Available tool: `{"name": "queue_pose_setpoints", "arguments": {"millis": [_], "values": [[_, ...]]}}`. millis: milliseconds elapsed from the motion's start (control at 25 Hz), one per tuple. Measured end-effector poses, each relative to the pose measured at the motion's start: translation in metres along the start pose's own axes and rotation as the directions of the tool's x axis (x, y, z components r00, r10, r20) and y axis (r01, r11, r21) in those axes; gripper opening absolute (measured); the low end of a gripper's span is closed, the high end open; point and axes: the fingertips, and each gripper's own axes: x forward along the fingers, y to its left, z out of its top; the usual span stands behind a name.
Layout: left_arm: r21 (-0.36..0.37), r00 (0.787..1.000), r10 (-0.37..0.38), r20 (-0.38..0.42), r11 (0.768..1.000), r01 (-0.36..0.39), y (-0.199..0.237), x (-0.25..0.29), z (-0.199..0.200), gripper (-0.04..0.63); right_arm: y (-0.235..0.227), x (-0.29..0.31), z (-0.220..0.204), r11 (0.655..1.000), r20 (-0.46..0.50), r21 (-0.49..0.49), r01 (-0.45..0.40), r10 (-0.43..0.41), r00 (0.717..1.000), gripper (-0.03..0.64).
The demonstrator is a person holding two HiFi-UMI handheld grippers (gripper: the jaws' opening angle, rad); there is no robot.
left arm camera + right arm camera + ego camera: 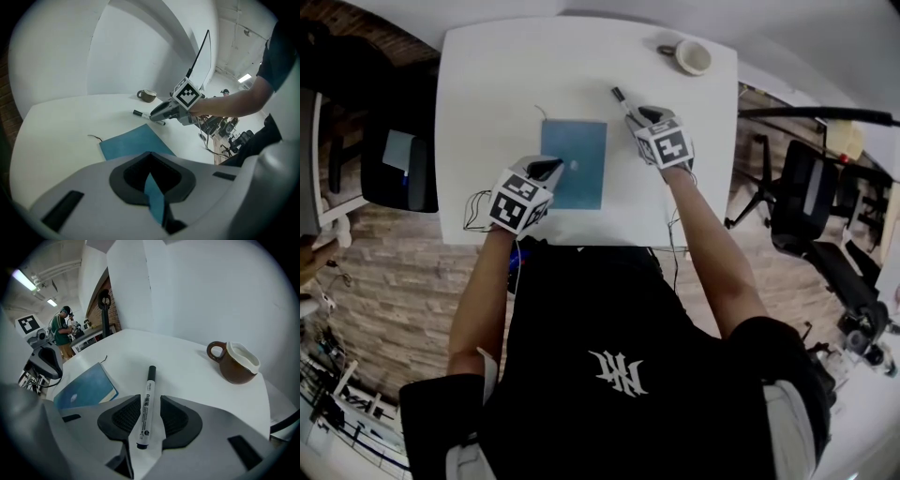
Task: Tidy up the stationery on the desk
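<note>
A blue notebook lies flat in the middle of the white desk. My left gripper is at its near left edge. In the left gripper view the jaws are shut on the notebook, with a blue strip of it between them. A white marker with a black cap lies on the desk to the notebook's right. My right gripper stands open around its tail end. The pads are close on both sides, and a narrow gap shows on the right. The capped end sticks out ahead of the right gripper.
A brown mug with a white inside stands at the desk's far right corner. A thin dark cord trails from the notebook's far left corner. Black office chairs stand left and right of the desk. A person stands far off.
</note>
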Motion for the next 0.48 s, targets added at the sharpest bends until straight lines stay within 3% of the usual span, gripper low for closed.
{"name": "queue_pose_setpoints", "arguments": {"millis": [280, 480], "values": [[-0.017, 1.000, -0.007, 0.004, 1.000, 0.007, -0.006, -0.001, -0.008, 0.003, 0.003, 0.011, -0.008, 1.000, -0.032, -0.023, -0.004, 0.003, 0.999, 0.103], [-0.023, 1.000, -0.002, 0.006, 1.000, 0.003, -0.005, -0.004, -0.012, 0.003, 0.001, 0.007, -0.001, 0.999, -0.002, -0.026, 0.021, -0.021, 1.000, 0.089]]}}
